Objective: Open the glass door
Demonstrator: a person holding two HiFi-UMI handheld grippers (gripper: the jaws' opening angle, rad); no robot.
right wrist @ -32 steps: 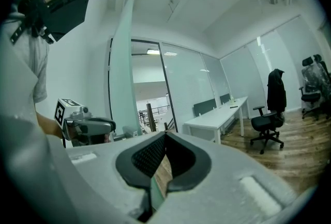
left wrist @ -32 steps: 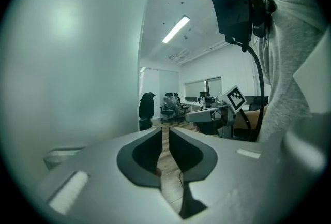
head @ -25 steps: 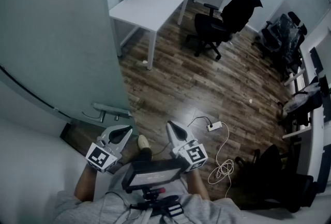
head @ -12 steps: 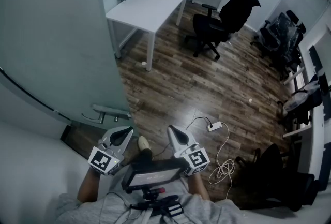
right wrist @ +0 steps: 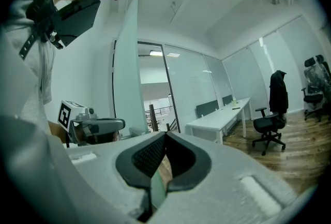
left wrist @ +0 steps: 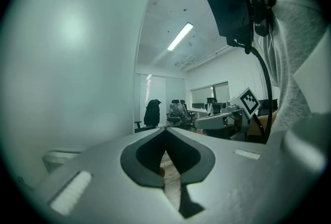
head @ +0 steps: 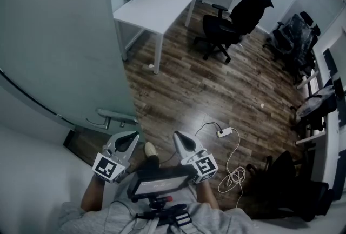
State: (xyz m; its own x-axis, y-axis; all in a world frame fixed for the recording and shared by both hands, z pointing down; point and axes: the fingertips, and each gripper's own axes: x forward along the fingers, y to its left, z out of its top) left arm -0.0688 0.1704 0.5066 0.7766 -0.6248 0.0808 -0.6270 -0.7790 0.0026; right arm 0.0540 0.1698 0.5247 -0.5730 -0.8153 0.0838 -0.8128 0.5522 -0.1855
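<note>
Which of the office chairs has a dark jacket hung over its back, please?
The chair beside the white desk, standing alone mid-floor; the other chairs cluster at the right edge.

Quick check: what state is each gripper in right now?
Left gripper: closed, jaws together, holding nothing.
Right gripper: closed, jaws together, holding nothing.

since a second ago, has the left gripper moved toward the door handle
No. The left gripper sits just as far below the door handle as before.
</note>
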